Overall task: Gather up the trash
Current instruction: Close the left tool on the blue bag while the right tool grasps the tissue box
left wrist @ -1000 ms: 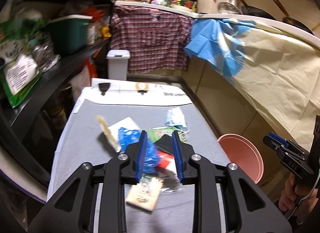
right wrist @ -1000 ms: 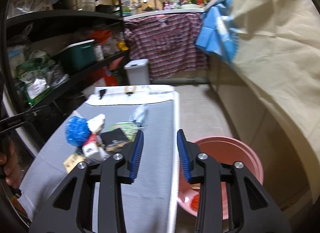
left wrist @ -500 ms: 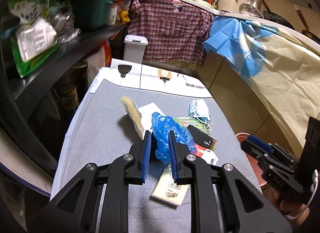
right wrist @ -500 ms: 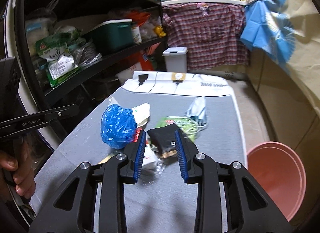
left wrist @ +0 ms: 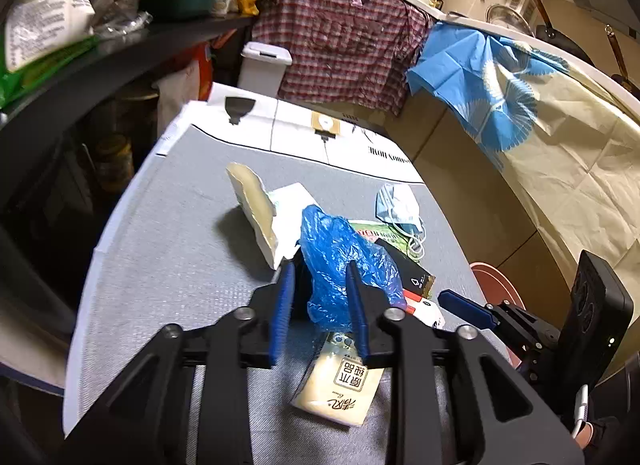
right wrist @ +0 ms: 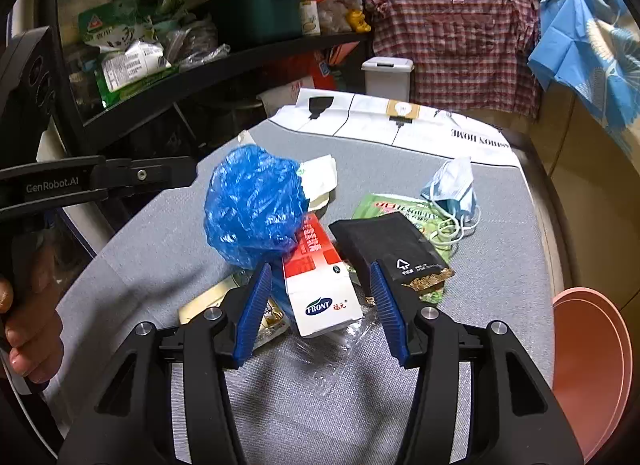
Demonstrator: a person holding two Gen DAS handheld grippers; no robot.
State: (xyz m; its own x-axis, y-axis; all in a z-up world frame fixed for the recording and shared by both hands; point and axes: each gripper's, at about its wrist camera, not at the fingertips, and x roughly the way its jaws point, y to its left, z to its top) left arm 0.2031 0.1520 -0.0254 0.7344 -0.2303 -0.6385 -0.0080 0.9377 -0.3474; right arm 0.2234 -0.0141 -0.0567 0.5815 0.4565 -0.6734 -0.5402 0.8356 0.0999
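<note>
The left gripper (left wrist: 320, 285), jaws just widened, stands parted around the blue plastic bag (left wrist: 344, 261); pad contact cannot be told. The right gripper (right wrist: 318, 301), jaws just spread, straddles the red-and-white carton (right wrist: 320, 285), whose long axis runs away from the camera, on the grey-covered table (right wrist: 500, 265). The pink basin (right wrist: 592, 365) is cut off by the frame edge.

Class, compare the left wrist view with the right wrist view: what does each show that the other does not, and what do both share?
Only the left wrist view shows the cream tissue pack's printed face and hanging pans. Only the right wrist view shows the red and white carton's FRONT logo and a hand. Both show the blue plastic bag, face mask, black pouch and pink basin.
</note>
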